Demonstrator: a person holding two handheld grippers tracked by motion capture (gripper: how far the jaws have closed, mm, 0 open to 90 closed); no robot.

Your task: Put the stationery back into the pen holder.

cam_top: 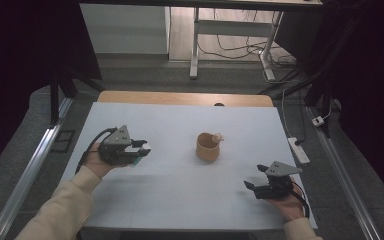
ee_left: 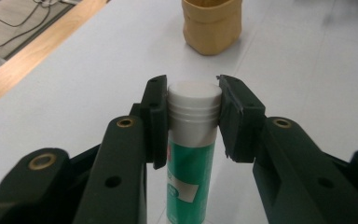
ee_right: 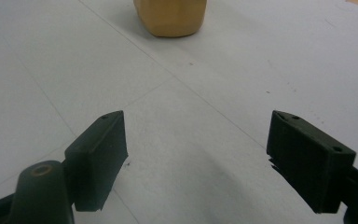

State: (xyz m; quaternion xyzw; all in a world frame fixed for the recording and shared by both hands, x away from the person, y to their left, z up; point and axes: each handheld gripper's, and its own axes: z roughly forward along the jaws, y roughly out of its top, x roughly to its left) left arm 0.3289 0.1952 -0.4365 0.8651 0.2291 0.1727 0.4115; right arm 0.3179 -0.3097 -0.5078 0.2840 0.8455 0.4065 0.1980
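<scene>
One tan pouch [cam_top: 208,147] stands between tube-clamping left hand-held gripper [cam_top: 141,149] and released right hand-held gripper [cam_top: 250,186]

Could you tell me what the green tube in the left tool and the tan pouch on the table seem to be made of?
The green tube looks like smooth plastic with a glossy printed label; its white cap is matte and ribbed below the rim. The tan pouch looks like kraft paper or soft washable paper: matte, slightly crumpled walls, rolled rim.

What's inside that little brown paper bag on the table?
From above, the brown bag stands open, with one small pale thing poking over its rim. It's too small to tell what it is. The bag's walls hide everything deeper down, so the rest stays unseen.
</scene>
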